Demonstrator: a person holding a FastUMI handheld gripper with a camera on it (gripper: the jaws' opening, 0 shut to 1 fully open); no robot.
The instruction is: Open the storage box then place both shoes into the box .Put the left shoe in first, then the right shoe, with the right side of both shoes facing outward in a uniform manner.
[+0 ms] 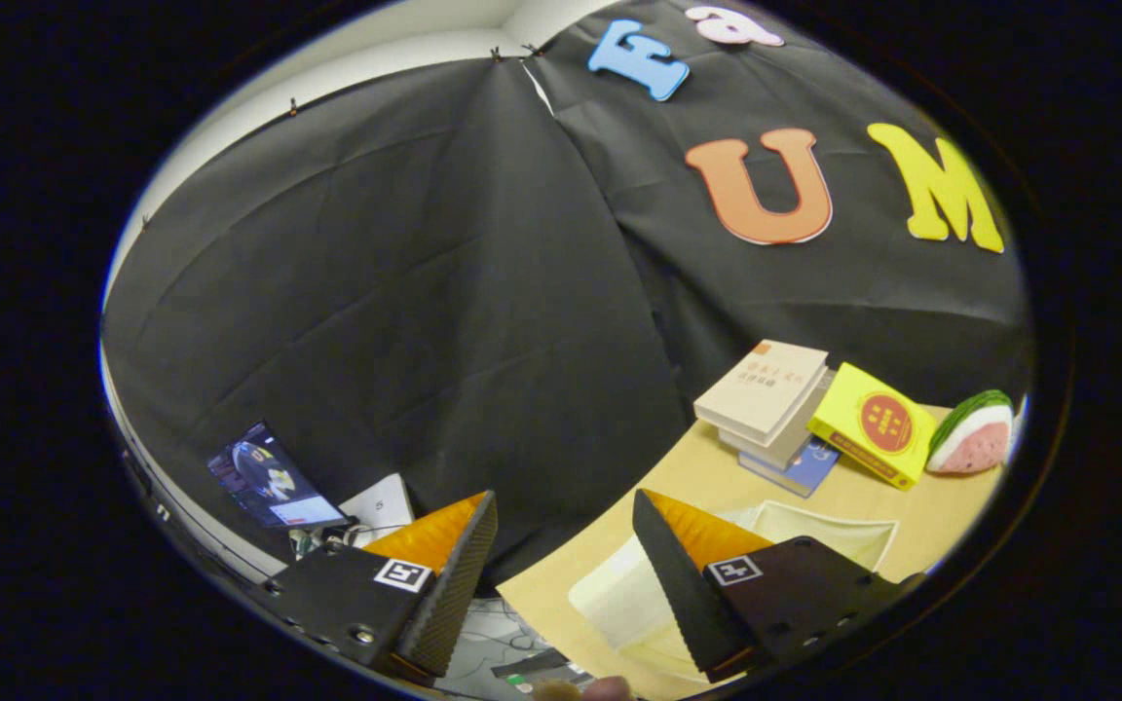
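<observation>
Gripper view. The gripper [561, 516] is seen with its two fingers [454, 584] spread well apart; nothing is held between them, and neither finger touches anything. The view is tilted, so that the table slopes upward toward the right.

A light wooden table [688, 477] is shown just ahead of and under the right-hand finger. On it, partly hidden behind that finger, lies the storage box [814, 531], a pale translucent container whose rim and one corner are visible beyond the finger, with a paler flat part of it extending between the fingers. Whether its lid is on or off cannot be told from this angle. The fingers are not in contact with the box.

Beyond the box, toward the booth wall, a stack of books [766, 399] is placed, the topmost being beige and the lowest blue. Just beside the stack, and touching it, a yellow box with a red round emblem [873, 424] is set at a tilt. Next to that, at the far end of the table, a watermelon-slice toy [975, 433] is seen, with green rind and pink flesh.

Off the table, beyond the left-hand finger, a lit screen [274, 477] is seen leaning, with a white card [381, 506] just beside it. The black cloth wall [405, 292] rises behind everything.
</observation>
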